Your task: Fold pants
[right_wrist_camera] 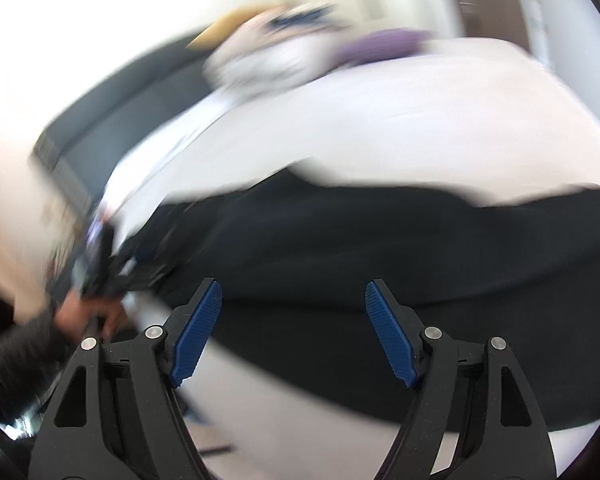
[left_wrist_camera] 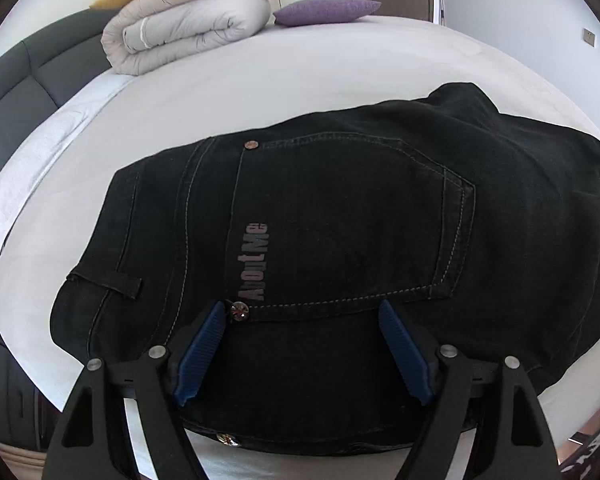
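Black jeans lie folded on the white bed, back pocket and "About Me" print facing up. My left gripper is open just above the near edge of the jeans, its blue pads either side of the pocket's lower seam, holding nothing. In the blurred right wrist view the jeans stretch across the bed. My right gripper is open and empty over their near edge. The other hand and left gripper show blurred at the left.
A rolled beige duvet and a purple pillow sit at the far end of the bed. A dark grey headboard runs along the left. Door and wall stand behind.
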{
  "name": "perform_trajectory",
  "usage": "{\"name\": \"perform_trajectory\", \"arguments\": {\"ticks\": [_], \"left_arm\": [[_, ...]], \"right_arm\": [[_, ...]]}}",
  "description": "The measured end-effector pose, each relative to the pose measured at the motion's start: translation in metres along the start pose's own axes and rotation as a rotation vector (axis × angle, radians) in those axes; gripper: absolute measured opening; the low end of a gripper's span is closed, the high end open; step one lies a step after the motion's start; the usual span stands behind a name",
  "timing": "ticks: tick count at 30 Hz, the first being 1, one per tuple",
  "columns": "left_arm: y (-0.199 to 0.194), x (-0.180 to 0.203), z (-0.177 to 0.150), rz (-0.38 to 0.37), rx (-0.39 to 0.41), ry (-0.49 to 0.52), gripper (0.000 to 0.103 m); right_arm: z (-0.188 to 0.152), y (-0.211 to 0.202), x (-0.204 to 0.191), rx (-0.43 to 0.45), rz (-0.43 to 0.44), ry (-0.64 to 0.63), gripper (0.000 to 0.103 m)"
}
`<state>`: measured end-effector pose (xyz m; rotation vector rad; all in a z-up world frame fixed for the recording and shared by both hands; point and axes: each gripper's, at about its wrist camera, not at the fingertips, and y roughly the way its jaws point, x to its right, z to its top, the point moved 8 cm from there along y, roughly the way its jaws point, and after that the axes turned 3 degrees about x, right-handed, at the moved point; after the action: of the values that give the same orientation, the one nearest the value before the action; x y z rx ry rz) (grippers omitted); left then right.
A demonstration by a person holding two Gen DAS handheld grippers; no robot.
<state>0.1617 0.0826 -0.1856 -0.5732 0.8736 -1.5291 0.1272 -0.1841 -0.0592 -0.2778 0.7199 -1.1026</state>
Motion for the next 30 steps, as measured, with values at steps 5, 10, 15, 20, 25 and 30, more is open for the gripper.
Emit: {"name": "perform_trajectory", "arguments": {"ticks": [5, 10, 15, 20, 25, 30], "left_arm": [[0.009, 0.001, 0.006, 0.011, -0.047, 0.005, 0.087], [0.013, 0.004, 0.007, 0.036, -0.056, 0.001, 0.088], [0.017, 0.009, 0.01, 0.039, -0.073, 0.0, 0.088], [0.023, 0.006, 0.015, 0.041, -0.067, -0.004, 0.089], [0.022, 0.003, 0.013, 0.042, -0.054, -0.01, 0.089], [0.024, -0.001, 0.011, 0.033, -0.051, -0.006, 0.089]], "right_arm": [[0.044, -0.074, 0.132, 0.103, -0.164, 0.033, 0.074], [0.056, -0.082, 0.205, 0.068, -0.191, 0.014, 0.074], [0.045, -0.043, 0.238, -0.063, -0.184, -0.028, 0.074], [0.047, -0.007, 0.259, -0.1, -0.162, -0.017, 0.052], [0.049, -0.005, 0.241, -0.15, -0.167, -0.089, 0.02], [0.073, -0.046, 0.191, -0.156, -0.06, 0.051, 0.019]]}}
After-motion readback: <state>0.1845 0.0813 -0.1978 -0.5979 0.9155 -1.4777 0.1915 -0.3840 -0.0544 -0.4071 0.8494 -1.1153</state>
